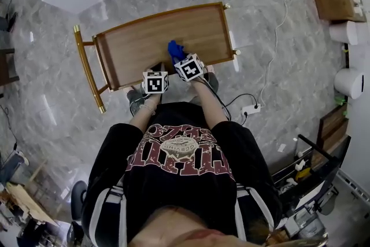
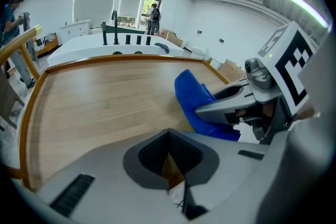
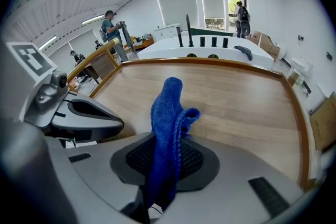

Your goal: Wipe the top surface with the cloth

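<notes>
Head view: I stand at the near long edge of the wooden bench (image 1: pixel 144 43), both arms out in front of me. My left claw (image 1: pixel 154 68) sits over that near edge about midway along. My right claw (image 1: pixel 180 56) is just beside it, towards the right-hand end. The blue cloth (image 1: pixel 175 49) bunches up at the right claw's tip, over the wood a little in from the near edge.

Left gripper view: my left claw (image 2: pixel 169 157) is clenched, its jaws pressed together with nothing between them and only a sliver of wood showing through at their base. The bench (image 2: pixel 94 97) stretches ahead to its raised far rim. To the right, my right claw (image 2: pixel 223 107) comes in from the side with the cloth (image 2: pixel 191 94) standing up from its jaws. I cannot tell whether the cloth's lower fold touches the wood.

Right gripper view: my right claw (image 3: pixel 165 165) is clamped on the cloth (image 3: pixel 168 113), which rises upright between the jaws and curls over at the top. The bench (image 3: pixel 236 102) lies beyond it, and my left claw (image 3: pixel 86 115) is close by on the left.
</notes>
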